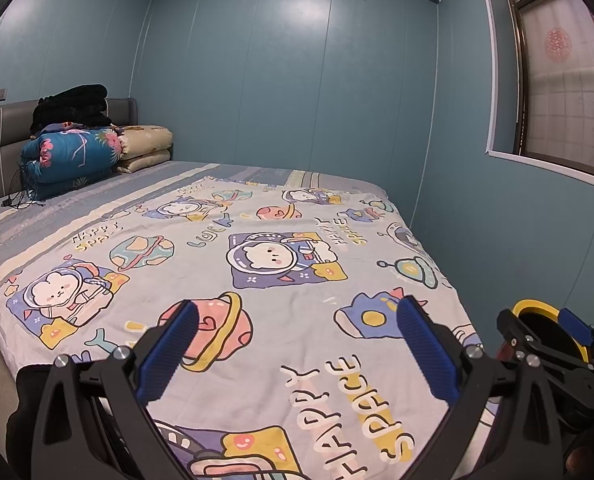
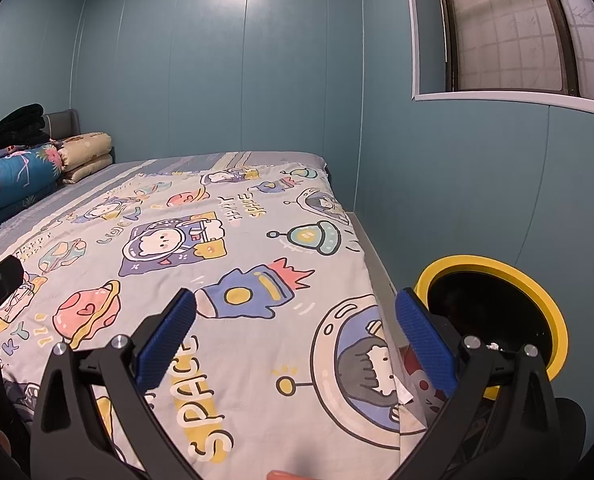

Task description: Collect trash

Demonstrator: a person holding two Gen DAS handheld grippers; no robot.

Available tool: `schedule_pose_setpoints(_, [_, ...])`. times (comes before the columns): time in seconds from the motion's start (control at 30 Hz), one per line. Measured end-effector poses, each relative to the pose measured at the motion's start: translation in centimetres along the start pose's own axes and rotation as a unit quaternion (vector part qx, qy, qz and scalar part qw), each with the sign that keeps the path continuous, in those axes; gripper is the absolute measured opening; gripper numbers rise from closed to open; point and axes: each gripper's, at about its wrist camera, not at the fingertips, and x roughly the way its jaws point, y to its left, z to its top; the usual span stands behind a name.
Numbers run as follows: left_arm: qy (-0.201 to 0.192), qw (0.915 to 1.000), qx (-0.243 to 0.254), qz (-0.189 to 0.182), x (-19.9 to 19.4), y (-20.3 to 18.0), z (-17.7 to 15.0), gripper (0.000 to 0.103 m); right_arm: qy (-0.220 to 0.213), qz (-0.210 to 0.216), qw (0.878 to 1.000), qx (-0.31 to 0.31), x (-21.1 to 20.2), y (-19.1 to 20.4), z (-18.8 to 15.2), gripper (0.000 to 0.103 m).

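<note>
Looking out along your left gripper (image 1: 297, 344), you've got both blue pads spread wide with nothing between them, only the cartoon space bedspread (image 1: 225, 264) ahead and below. No scrap of trash shows anywhere on that cover from here. Far ahead to the left sit the folded quilts (image 1: 73, 156) against the headboard. Off to the right of the tool, just past the bed's edge, there's the yellow-rimmed bin (image 1: 537, 307), partly blocked by your right gripper (image 1: 545, 340).

Switching to the right wrist view, your right gripper (image 2: 295, 342) is also wide open and empty. The yellow-rimmed bin (image 2: 553, 312) sits immediately right of the right-hand pad, its dark mouth tilted toward you, down beside the bed near the blue wall (image 2: 497, 184). A few pale specks show inside near its lower lip; too small to identify.

So here's the call: the bin lies to the right of both tools, and your right hand is clearly the nearer 1. With 0 loose trash visible on the bed, I'd judge collecting may be largely done.
</note>
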Motion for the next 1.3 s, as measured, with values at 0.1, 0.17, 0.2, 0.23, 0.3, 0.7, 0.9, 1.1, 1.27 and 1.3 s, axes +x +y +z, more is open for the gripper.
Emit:
schedule_pose_setpoints(0.1, [0.0, 1.0, 0.001, -0.002, -0.07, -0.03, -0.05, 0.095, 0.0, 0.0, 1.0, 0.0, 0.03, 0.02, -0.02, 0.095])
schedule_pose_setpoints(0.17, [-0.001, 1.0, 0.003, -0.002, -0.12, -0.12, -0.07, 0.095, 0.002, 0.001, 1.0, 0.001, 0.06, 0.03, -0.05, 0.095])
schedule_pose_setpoints(0.2, [-0.001, 1.0, 0.003, -0.002, -0.18, -0.12, -0.09, 0.095, 0.003, 0.001, 1.0, 0.001, 0.07, -0.02, -0.05, 0.095])
schedule_pose_setpoints(0.23, [-0.001, 1.0, 0.003, -0.003, -0.14, -0.12, -0.12, 0.095, 0.003, 0.001, 1.0, 0.001, 0.11, -0.04, -0.04, 0.095])
schedule_pose_setpoints(0.3, [0.001, 1.0, 0.002, -0.003, -0.1, -0.07, -0.15, 0.095, 0.004, 0.001, 1.0, 0.002, 0.08, -0.03, -0.06, 0.095])
schedule_pose_setpoints(0.7, [0.006, 1.0, -0.002, -0.005, 0.13, 0.12, -0.12, 0.095, 0.005, 0.003, 1.0, 0.001, 0.24, -0.05, -0.08, 0.095])
schedule_pose_setpoints(0.9, [0.009, 0.9999, -0.004, -0.011, 0.22, 0.26, -0.22, 0.095, 0.006, 0.004, 1.0, 0.002, 0.23, -0.07, -0.04, 0.095])
schedule_pose_setpoints(1.1, [0.004, 1.0, -0.002, -0.006, 0.19, 0.11, -0.2, 0.095, 0.006, 0.005, 1.0, 0.002, 0.21, -0.11, 0.03, 0.095])
schedule_pose_setpoints(1.27, [0.0, 1.0, 0.003, -0.004, -0.04, -0.06, -0.19, 0.095, 0.007, 0.004, 1.0, 0.003, 0.19, -0.11, 0.05, 0.095])
schedule_pose_setpoints(1.3, [0.0, 1.0, 0.003, -0.005, -0.08, -0.07, -0.21, 0.095, 0.006, 0.004, 1.0, 0.002, 0.21, -0.1, 0.05, 0.095])
